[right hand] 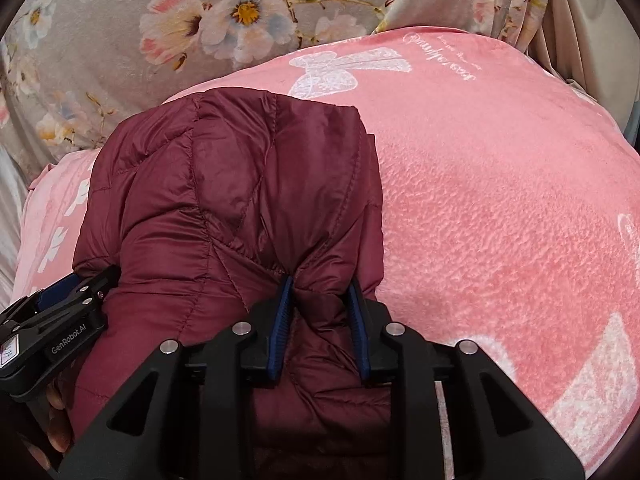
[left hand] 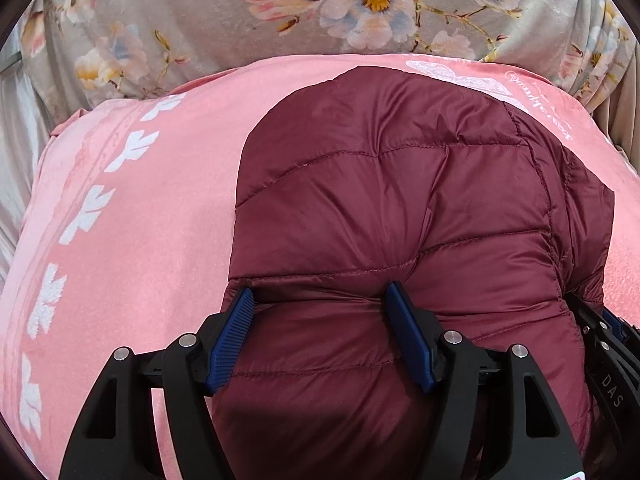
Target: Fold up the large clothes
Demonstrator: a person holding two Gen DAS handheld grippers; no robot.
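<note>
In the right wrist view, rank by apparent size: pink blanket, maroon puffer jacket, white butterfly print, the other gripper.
1. pink blanket
2. maroon puffer jacket
3-4. white butterfly print and left gripper: similar; the gripper is nearer and partly cut off, so unranked.

Glossy quilted nylon jacket [left hand: 400,200] on matt, fleecy pink blanket [right hand: 500,220].

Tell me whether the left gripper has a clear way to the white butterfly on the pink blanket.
Probably not directly: the left gripper is clamped around a bunch of the maroon jacket, whose bulk lies between it and the butterfly on the blanket.
</note>
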